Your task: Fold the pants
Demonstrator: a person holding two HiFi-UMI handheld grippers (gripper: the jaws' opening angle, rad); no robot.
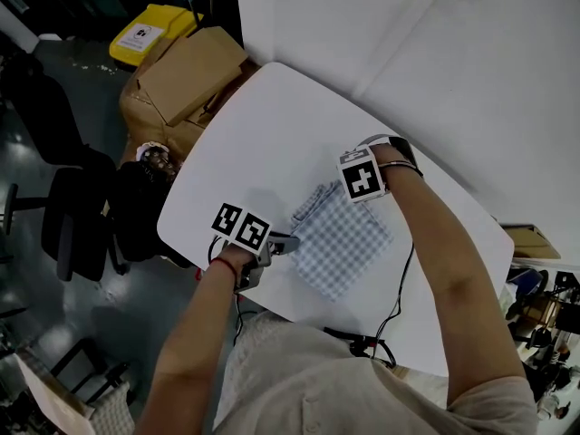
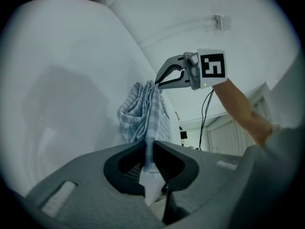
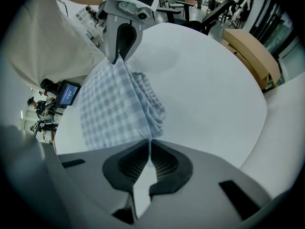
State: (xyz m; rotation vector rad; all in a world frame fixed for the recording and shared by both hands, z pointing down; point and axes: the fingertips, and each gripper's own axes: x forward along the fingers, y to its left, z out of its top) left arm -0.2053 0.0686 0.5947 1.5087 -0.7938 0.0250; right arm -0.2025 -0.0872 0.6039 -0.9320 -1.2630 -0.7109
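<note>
The blue-and-white checked pants (image 1: pixel 343 239) lie folded into a rough square on the white table (image 1: pixel 272 125). My left gripper (image 1: pixel 288 243) is shut on the near left corner of the pants (image 2: pixel 145 113), cloth pinched between its jaws. My right gripper (image 1: pixel 337 191) is shut on the far corner of the pants (image 3: pixel 119 104), pointing steeply down. In the left gripper view the right gripper (image 2: pixel 159 83) holds the cloth's far end, and in the right gripper view the left gripper (image 3: pixel 116 56) holds the other end. The edge between them is stretched, with a bunched fold beside it.
Cardboard boxes (image 1: pixel 186 80) and a yellow bin (image 1: pixel 149 30) stand on the floor beyond the table's left edge, with a black office chair (image 1: pixel 82 216) near it. A black cable (image 1: pixel 394 306) runs along the table's near edge. A white wall (image 1: pixel 471 62) bounds the far side.
</note>
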